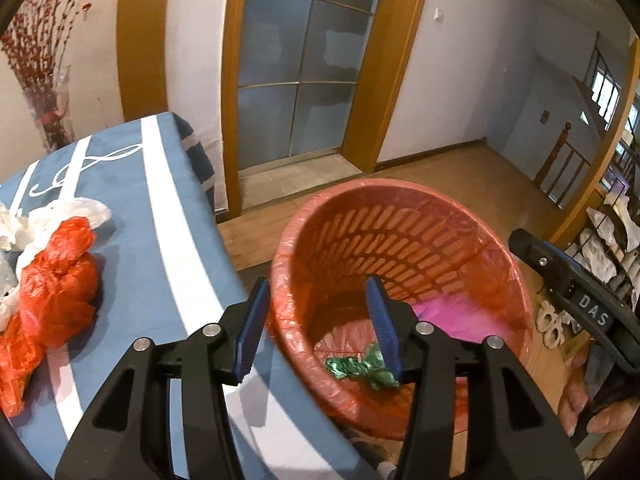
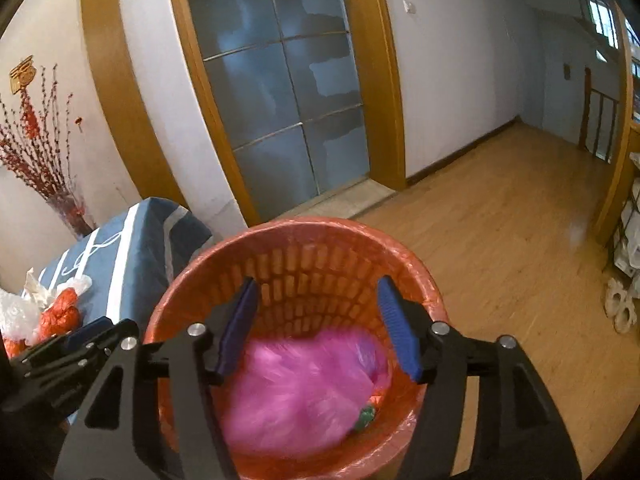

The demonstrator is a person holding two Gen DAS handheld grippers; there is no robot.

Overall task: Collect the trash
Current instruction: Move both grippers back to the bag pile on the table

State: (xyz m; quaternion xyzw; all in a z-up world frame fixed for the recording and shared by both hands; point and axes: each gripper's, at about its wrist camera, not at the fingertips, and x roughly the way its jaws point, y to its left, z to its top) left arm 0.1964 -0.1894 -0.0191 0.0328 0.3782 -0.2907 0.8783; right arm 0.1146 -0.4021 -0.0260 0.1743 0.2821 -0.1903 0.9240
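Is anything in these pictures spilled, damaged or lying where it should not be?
Nothing is spilled or broken. The only things out of place are the crumpled red plastic bags and white plastic bags lying on the blue striped tablecloth, not yet in the orange slotted waste basket, which already holds a pink plastic bag and a green wrapper.

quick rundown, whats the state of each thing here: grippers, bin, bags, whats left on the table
left gripper: open, nothing between its fingers
right gripper: open, empty, above the bin
trash bin: upright, lined with a red bag
pink bag: inside the bin, blurred
green wrapper: crumpled, inside the bin
red bags: crumpled, on the table, not collected
white bags: crumpled, on the table behind the red ones
glass door: closed
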